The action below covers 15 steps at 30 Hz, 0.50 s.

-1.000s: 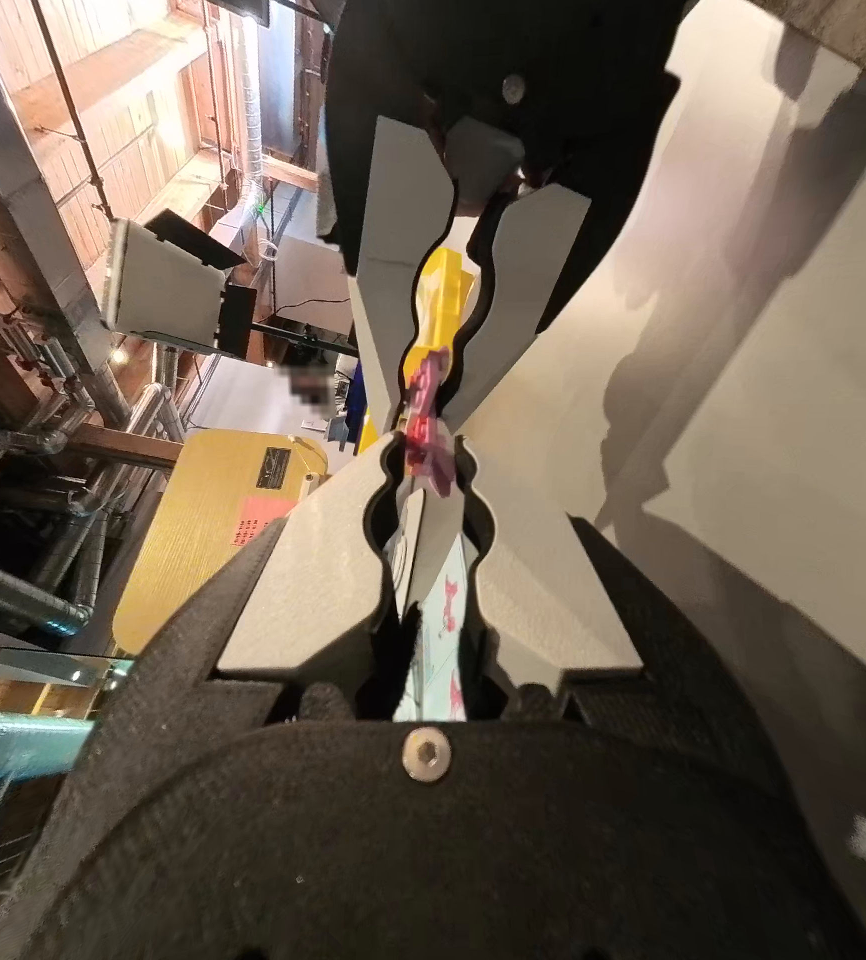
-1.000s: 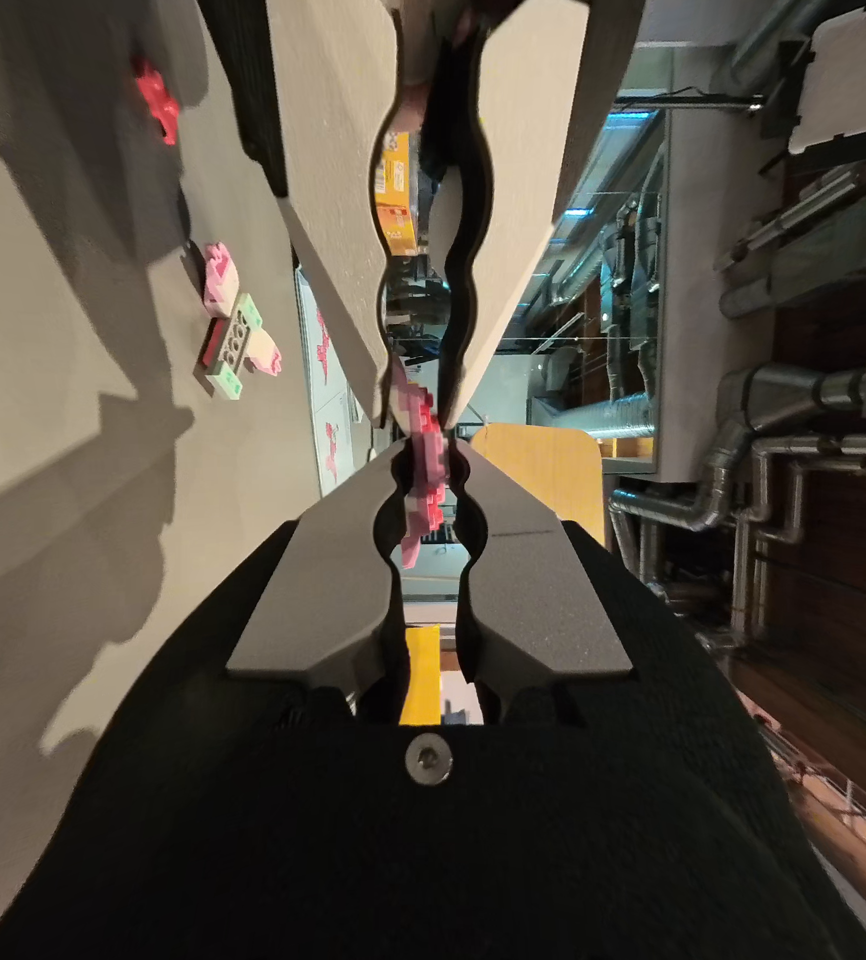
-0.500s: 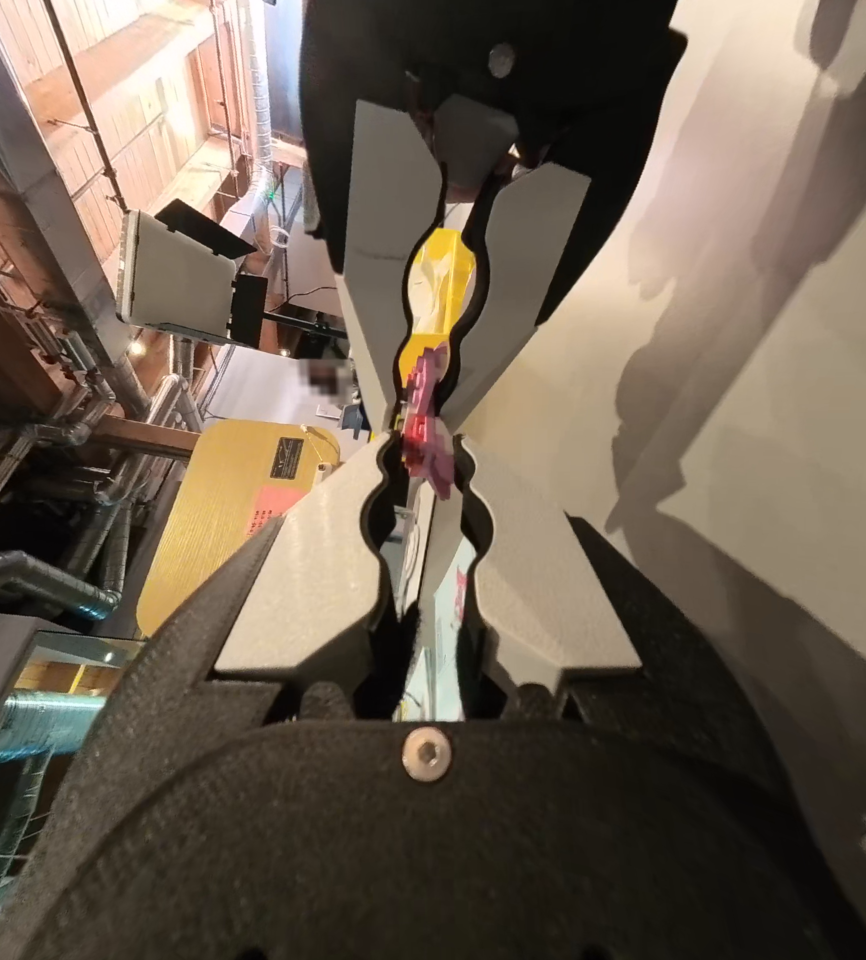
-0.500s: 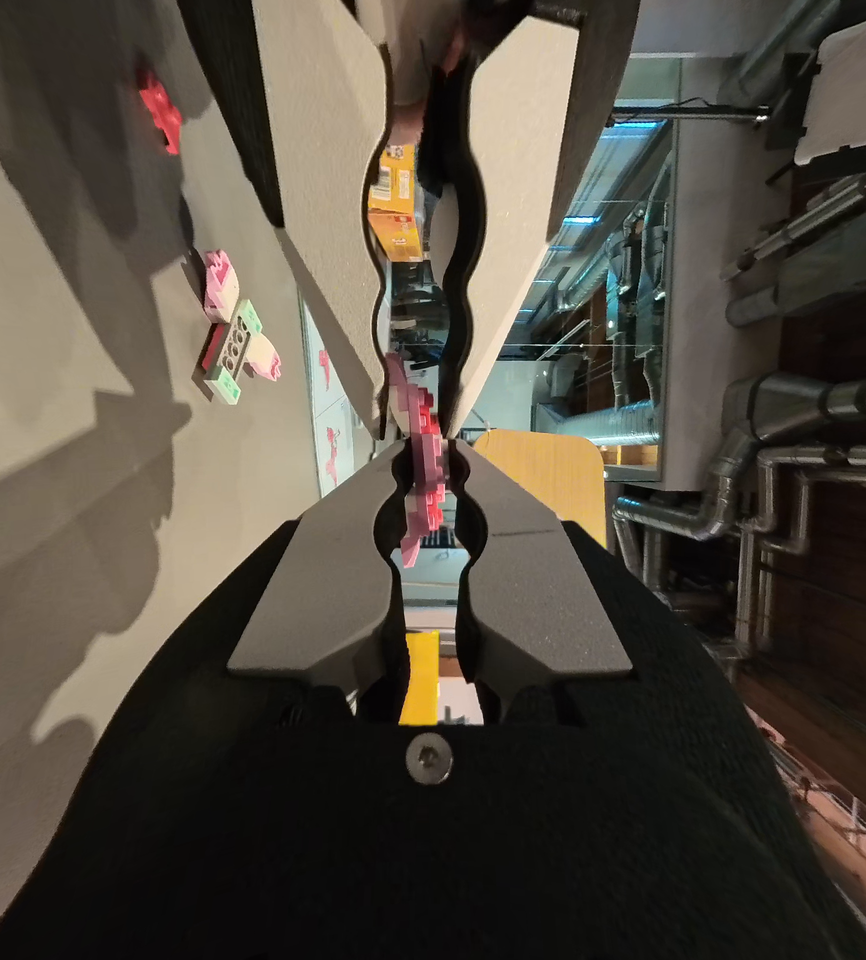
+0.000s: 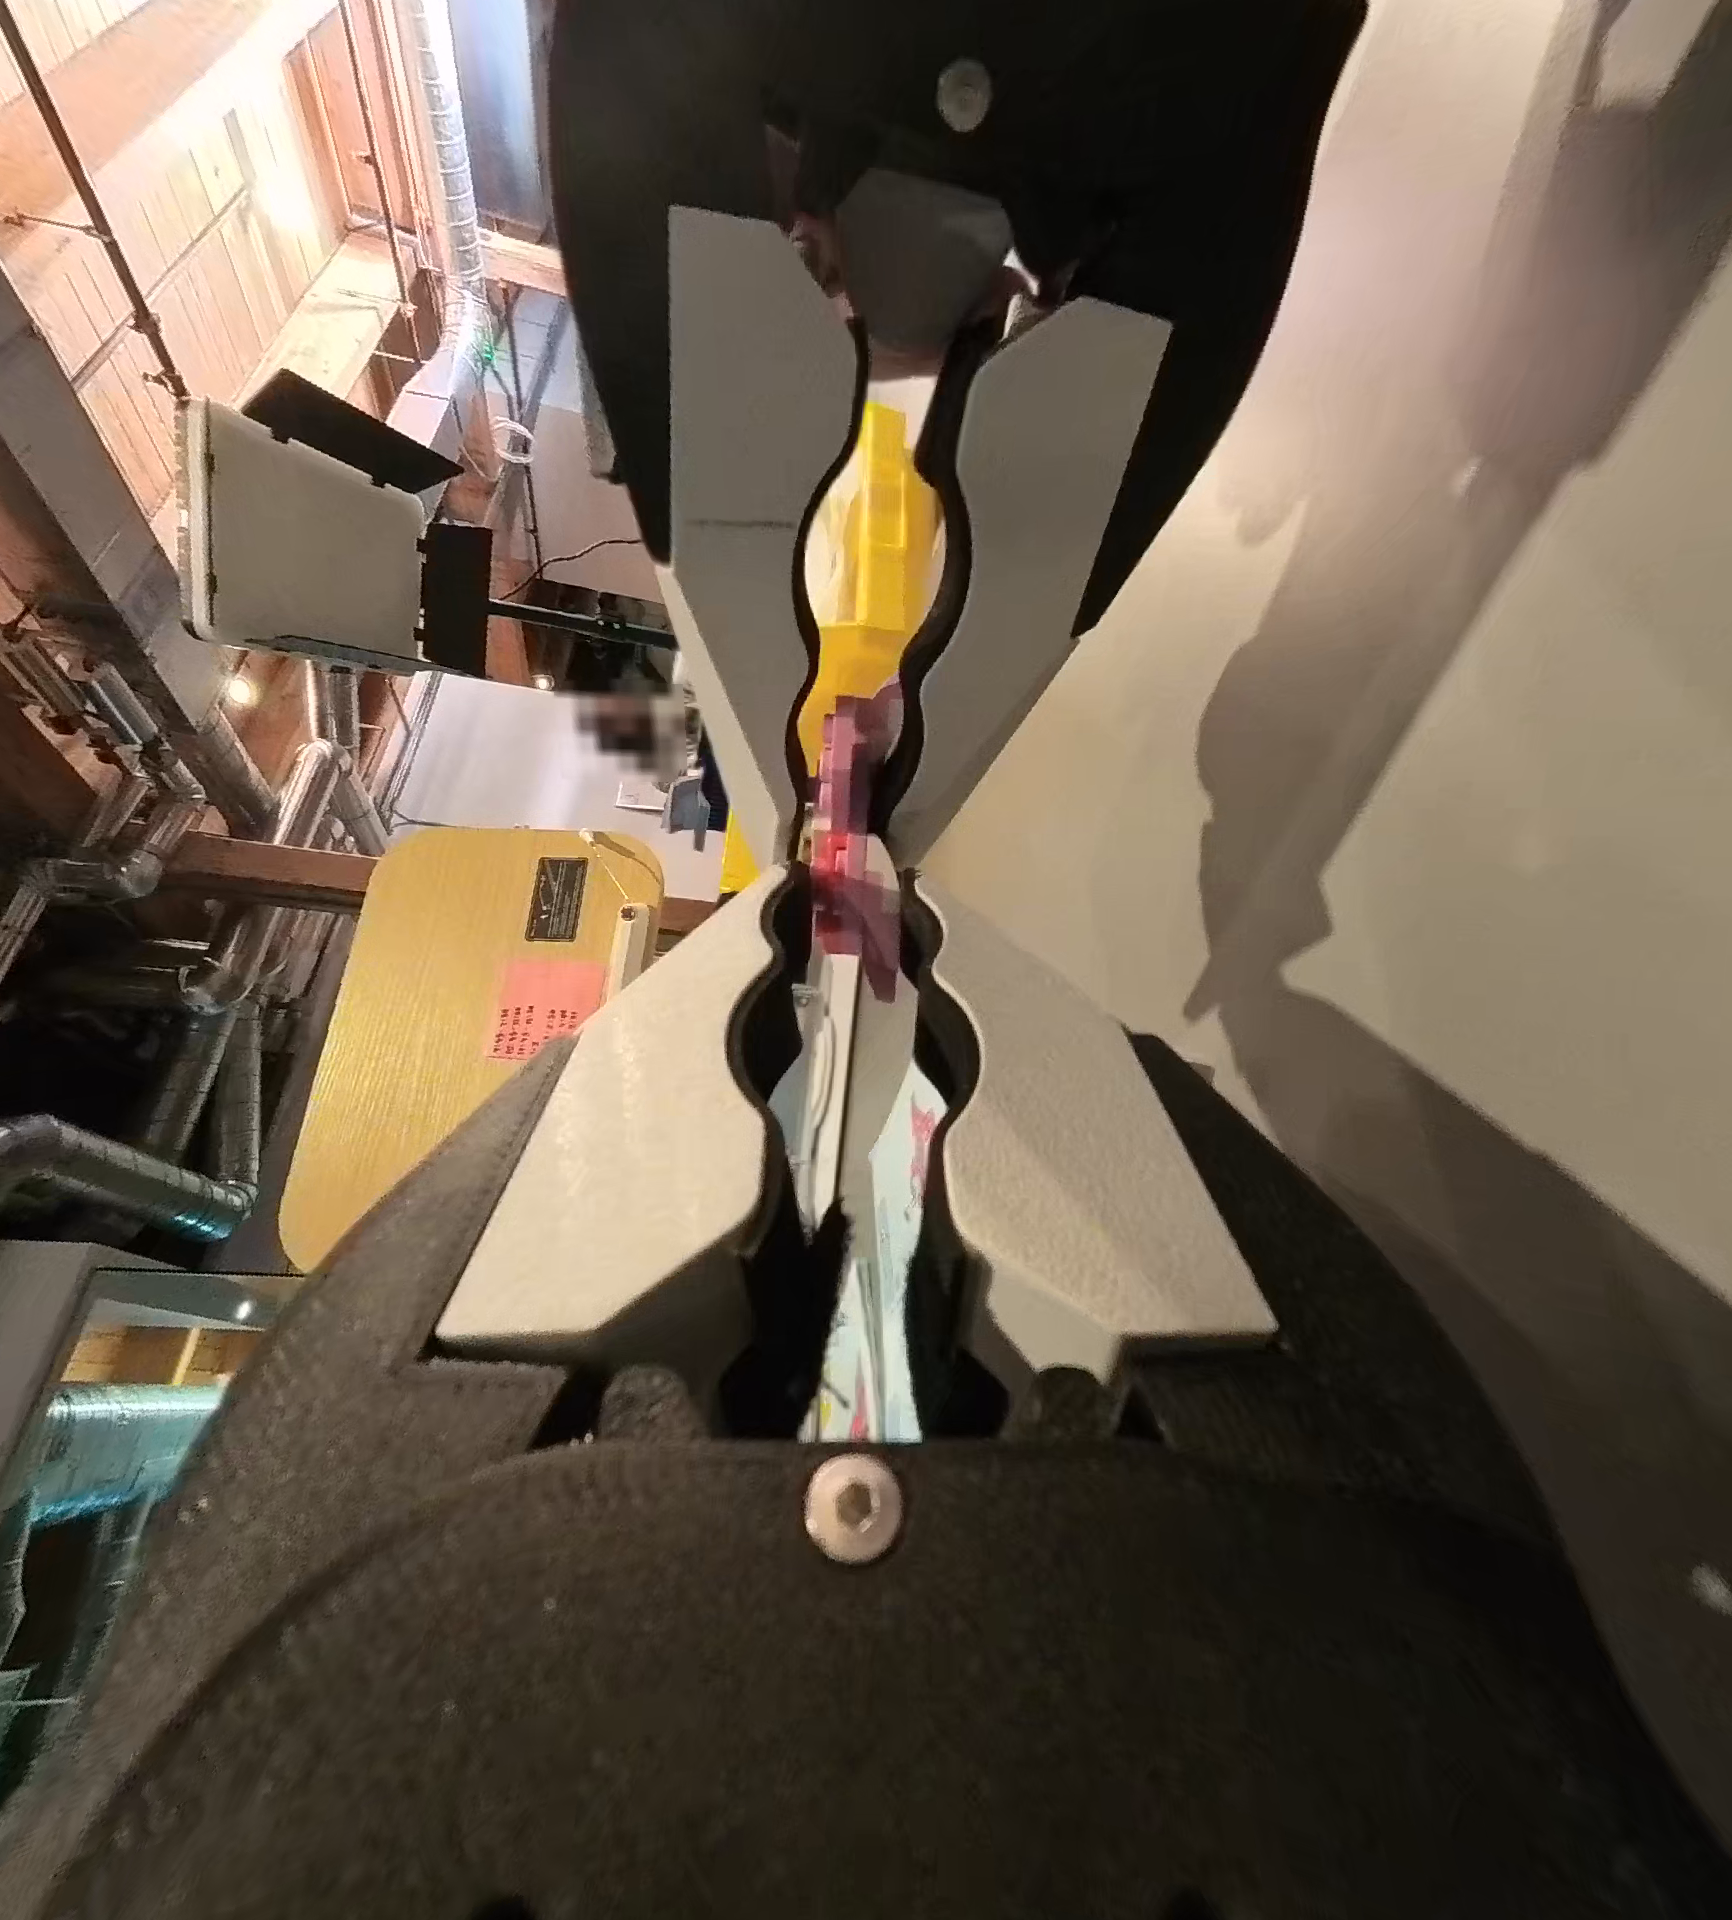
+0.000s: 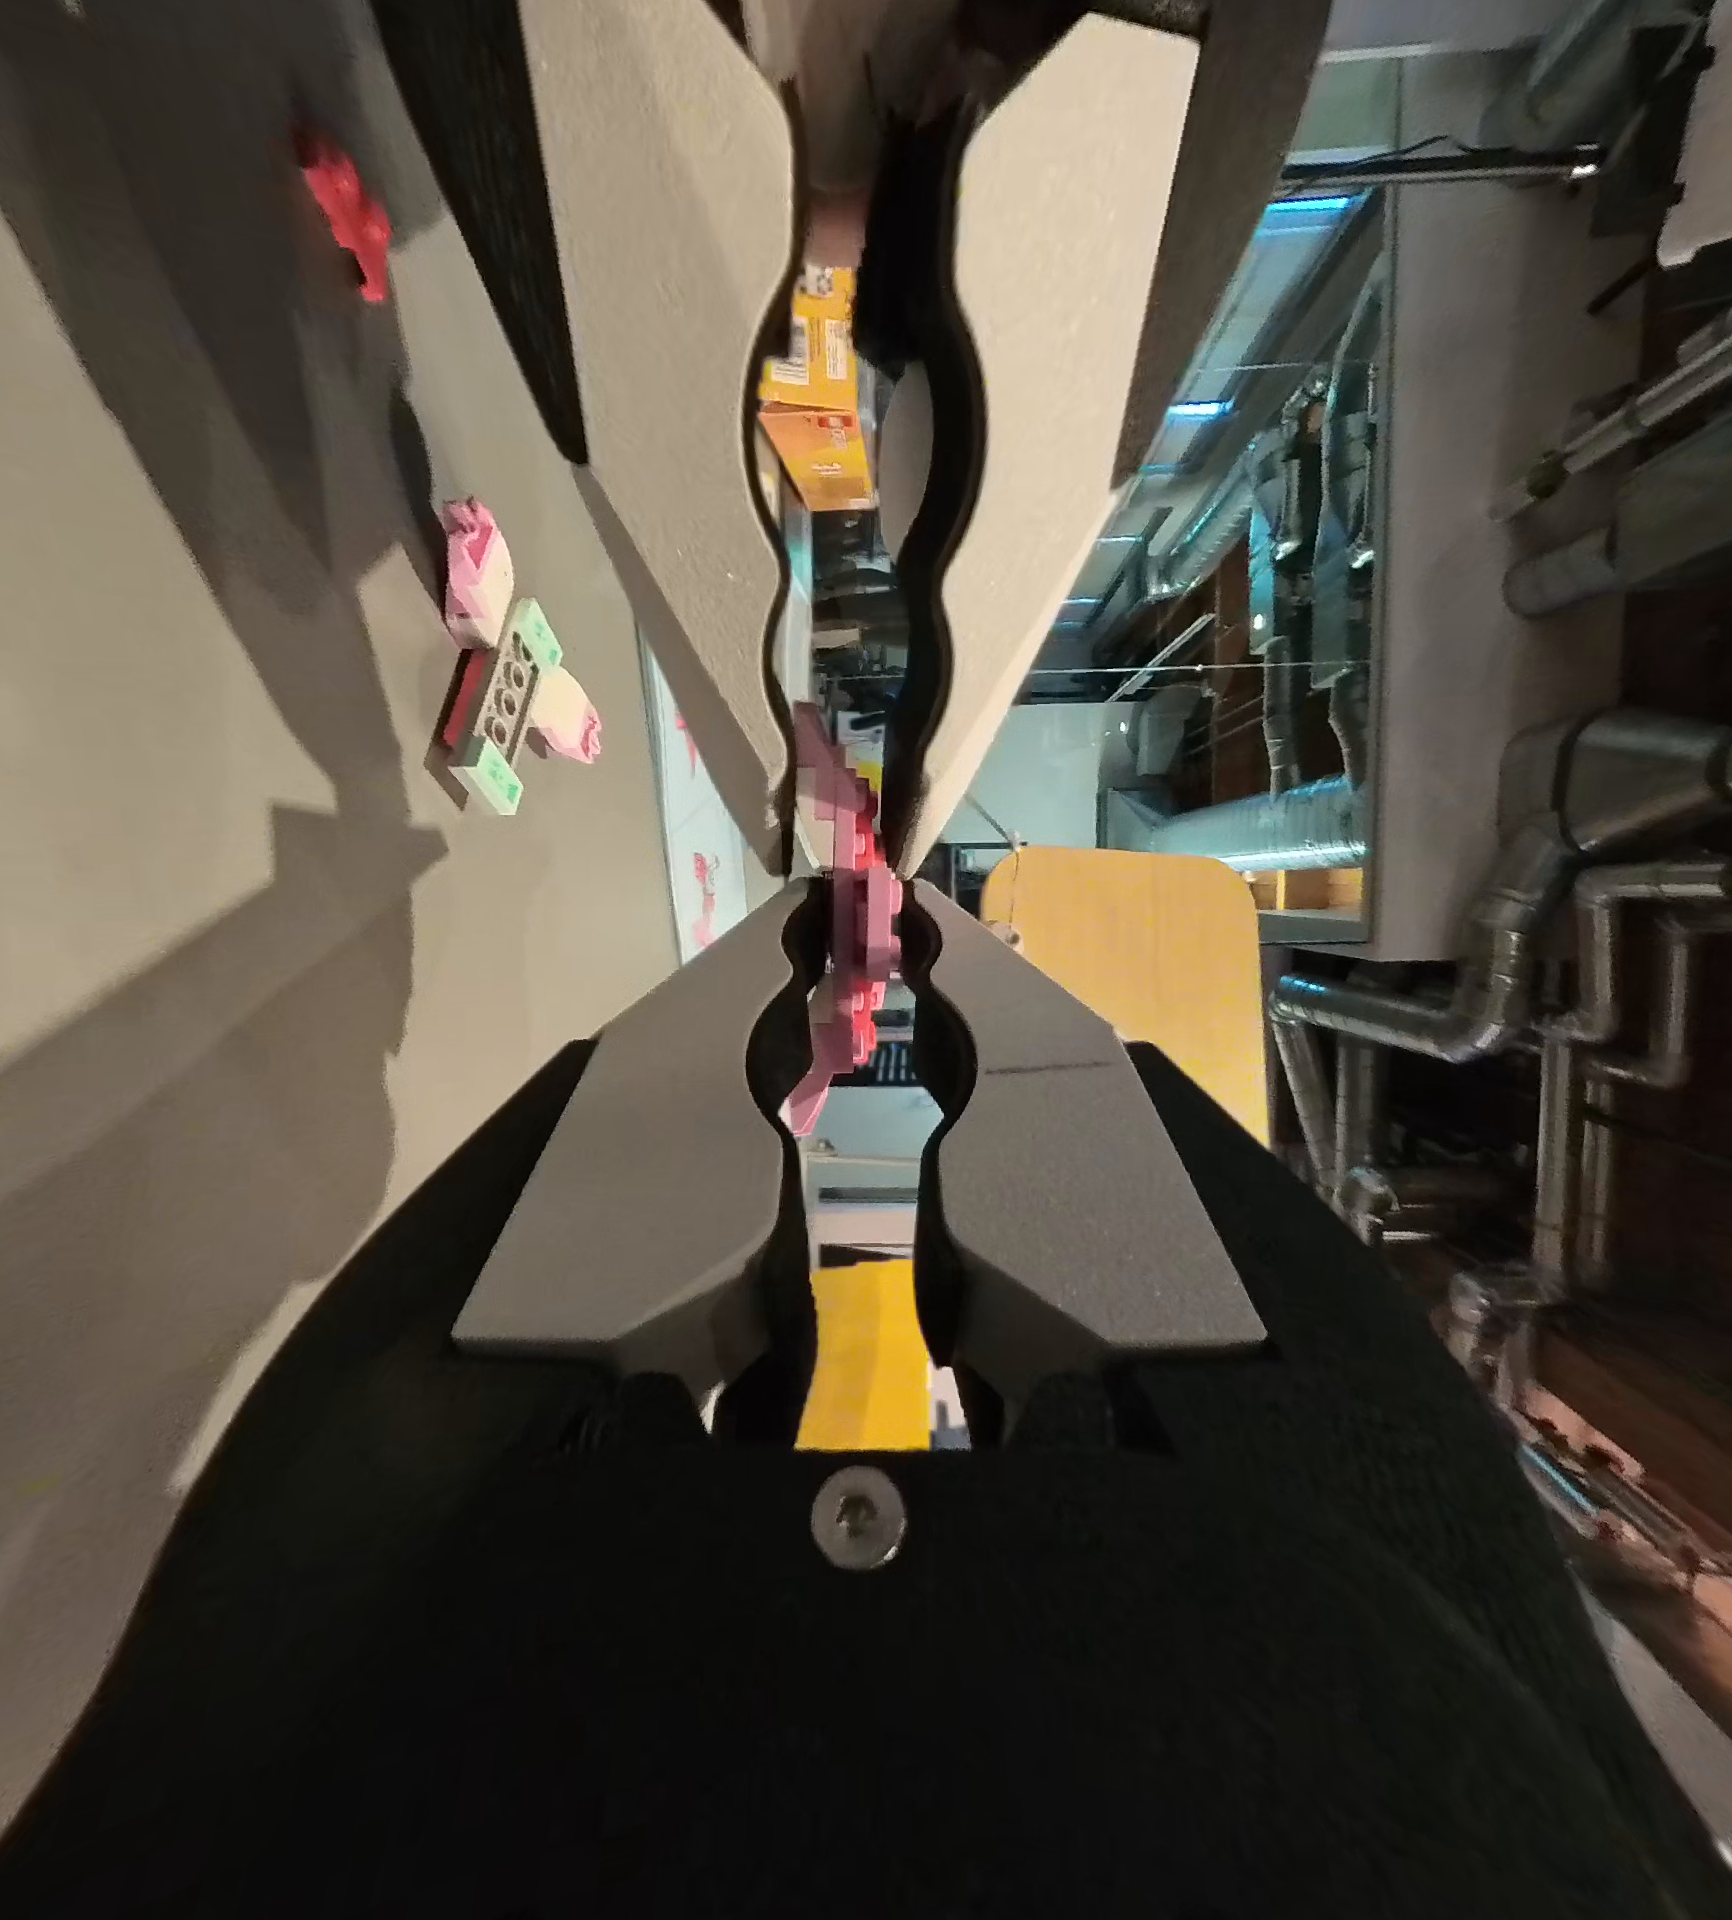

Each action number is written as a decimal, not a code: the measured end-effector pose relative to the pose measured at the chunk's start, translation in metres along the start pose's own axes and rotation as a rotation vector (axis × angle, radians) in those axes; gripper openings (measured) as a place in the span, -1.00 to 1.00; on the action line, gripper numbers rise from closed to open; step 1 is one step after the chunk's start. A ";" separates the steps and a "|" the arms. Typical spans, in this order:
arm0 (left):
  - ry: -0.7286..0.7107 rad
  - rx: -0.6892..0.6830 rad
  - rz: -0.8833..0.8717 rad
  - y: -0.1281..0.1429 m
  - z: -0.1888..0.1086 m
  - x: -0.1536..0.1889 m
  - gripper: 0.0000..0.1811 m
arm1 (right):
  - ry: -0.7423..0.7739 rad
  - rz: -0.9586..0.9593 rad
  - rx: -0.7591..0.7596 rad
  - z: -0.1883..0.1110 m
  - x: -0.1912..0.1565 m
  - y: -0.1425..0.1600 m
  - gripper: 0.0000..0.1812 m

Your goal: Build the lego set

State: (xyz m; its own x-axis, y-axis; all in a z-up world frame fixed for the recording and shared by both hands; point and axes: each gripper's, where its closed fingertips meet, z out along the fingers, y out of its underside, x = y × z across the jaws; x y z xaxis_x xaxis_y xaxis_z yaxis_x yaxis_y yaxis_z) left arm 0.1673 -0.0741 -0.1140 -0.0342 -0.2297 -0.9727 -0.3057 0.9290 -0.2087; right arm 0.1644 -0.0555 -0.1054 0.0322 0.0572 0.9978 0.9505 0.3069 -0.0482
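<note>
Left gripper point(image 5: 846, 883) was clamped tight on one end of the pink lego piece point(image 5: 854, 904), and the right gripper point(image 6: 846, 883), nose to nose with it, was pinched down on the other end, the whole thing held up off the surface point(image 6: 114, 810). Way off to the right gripper's left sat a half-built pink and mint chunk point(image 6: 514, 681) plus a loose red brick point(image 6: 353, 223). I'd say the trick here was squeezing straight along the studs, no twisting, or the thin piece could pop out sideways.
</note>
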 end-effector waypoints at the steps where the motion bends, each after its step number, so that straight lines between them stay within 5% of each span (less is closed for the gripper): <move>1: -0.006 -0.001 -0.006 0.001 0.000 -0.001 -0.83 | 0.000 0.012 0.005 0.000 0.000 0.000 -0.88; 8: -0.070 -0.026 0.058 0.011 -0.003 -0.010 -0.85 | -0.183 0.191 0.120 -0.003 -0.016 -0.005 -0.50; 15: -0.127 0.016 0.042 0.010 -0.009 -0.023 -0.85 | -0.458 0.601 0.294 -0.024 -0.008 0.000 -0.32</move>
State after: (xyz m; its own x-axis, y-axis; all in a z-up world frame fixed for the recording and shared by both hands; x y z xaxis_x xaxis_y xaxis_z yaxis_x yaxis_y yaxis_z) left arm 0.1565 -0.0624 -0.0927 0.0744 -0.1531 -0.9854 -0.2916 0.9416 -0.1683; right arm 0.1713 -0.0784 -0.1127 0.3216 0.6555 0.6833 0.6889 0.3331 -0.6438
